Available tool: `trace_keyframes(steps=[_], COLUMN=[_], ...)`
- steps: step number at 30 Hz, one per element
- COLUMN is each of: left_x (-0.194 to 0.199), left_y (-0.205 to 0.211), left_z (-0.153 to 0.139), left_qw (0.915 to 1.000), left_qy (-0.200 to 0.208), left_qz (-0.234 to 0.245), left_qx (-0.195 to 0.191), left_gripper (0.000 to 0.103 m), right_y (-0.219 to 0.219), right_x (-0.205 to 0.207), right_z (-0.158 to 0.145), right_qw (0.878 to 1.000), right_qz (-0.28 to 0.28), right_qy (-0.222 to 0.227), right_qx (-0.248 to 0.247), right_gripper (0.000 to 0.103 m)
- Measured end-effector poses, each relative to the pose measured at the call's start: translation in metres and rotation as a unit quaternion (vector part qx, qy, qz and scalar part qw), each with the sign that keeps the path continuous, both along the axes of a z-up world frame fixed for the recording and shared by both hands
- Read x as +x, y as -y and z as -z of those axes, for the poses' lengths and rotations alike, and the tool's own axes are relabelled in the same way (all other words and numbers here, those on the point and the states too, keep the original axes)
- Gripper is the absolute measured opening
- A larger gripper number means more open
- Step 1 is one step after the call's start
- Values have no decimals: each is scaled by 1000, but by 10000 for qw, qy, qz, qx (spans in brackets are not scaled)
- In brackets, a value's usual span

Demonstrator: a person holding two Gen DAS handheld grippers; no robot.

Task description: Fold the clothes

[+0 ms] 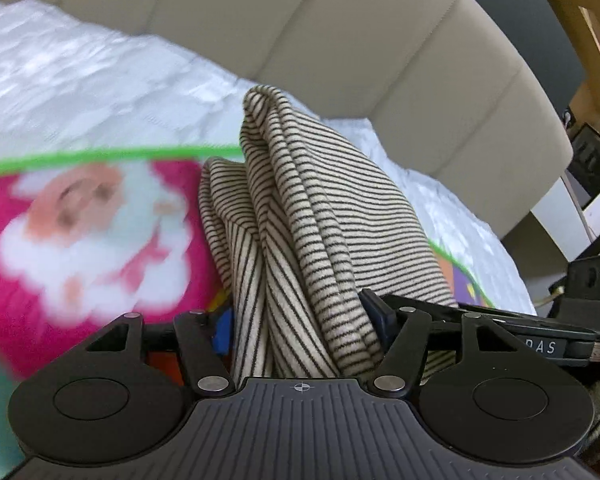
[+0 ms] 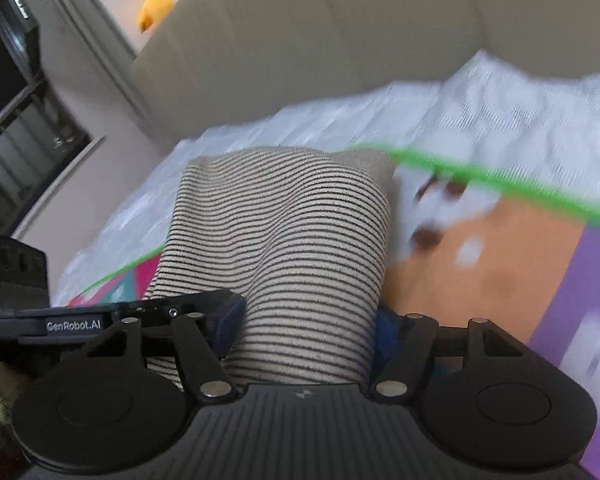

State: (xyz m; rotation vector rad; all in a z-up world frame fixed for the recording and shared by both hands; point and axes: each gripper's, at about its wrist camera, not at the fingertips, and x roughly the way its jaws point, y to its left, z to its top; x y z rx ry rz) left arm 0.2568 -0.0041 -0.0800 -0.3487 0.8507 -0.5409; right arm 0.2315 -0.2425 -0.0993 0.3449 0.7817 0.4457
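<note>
Garment: striped cloth, bunched in several layers between the fingers of both tongs, lifted clear of the bright printed blanket below; far end draped forward and down from the tips.
Left tongs: clamped on a thick gathered wad of the cloth, folds running lengthwise out past the tips.
Right tongs: clamped on a smoother, broad band of the same cloth, stripes lying crosswise ahead of the tips.
Spacing: very close together, each visible at the edge of the other's view; left one seen to the left in the right view, right one to the right in the left view.
Risk, slip: thick wad in the left grip likely to let inner layers slide out under a tug, leaving only outer layers held.
Risk, crooked fold: uneven bunching on the left against the flatter hold on the right, so edges may land misaligned if laid down as is.
Risk, snag: hanging end may drag on the blanket or the white quilted bedding beyond the tips and roll under.
Risk, clash: tongs near enough to knock together on any inward move.
Pose: both tilted slightly downward, pointing toward the beige padded headboard; background blurred, suggesting motion.
Stage: fold progress not settled by these views.
</note>
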Motion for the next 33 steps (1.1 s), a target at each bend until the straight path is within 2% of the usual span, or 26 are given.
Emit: trace_keyframes(steps=[6,11,15,16,17,20,26,28,31,33], left_x=[16,15,14,13,13,17,21,19,17,12], left_y=[0,-4,-5,-6,-7,-16,-23,-21,-22,-23], left_z=[4,5,1,0,0,4,4,3,1,0], left_qw=[9999,9999,9999,9999,9999,9996,9990,9992,9992,9992], left_qy=[96,89,79,83,90,100,124,146,61,-48], left_qz=[-92,-9,63,97,115,-10,-195,-175,-223,-230], left_qx=[-84,-147,-12,-1,-17,-253,-388,-334,-321,-317], left_gripper=[70,73,77,77,76,75,72,72,75,83], right_y=[-2,10,18,15,14,12,7,5,7,12], right_x=[32,47,60,64,65,66,68,69,62,48], right_z=[-6,-2,2,3,3,1,-3,-5,-4,-1], right_qw=[9993,9998,9982,9980,9981,9983,9986,9986,9986,9988], right_qz=[-152,210,483,475,474,471,464,462,466,397], right_qy=[102,-68,-211,-256,-239,-189,-89,-56,-74,-161], right_qx=[-312,16,277,322,315,294,253,239,256,237], right_gripper=[70,78,81,78,70,56,56,68,77,82])
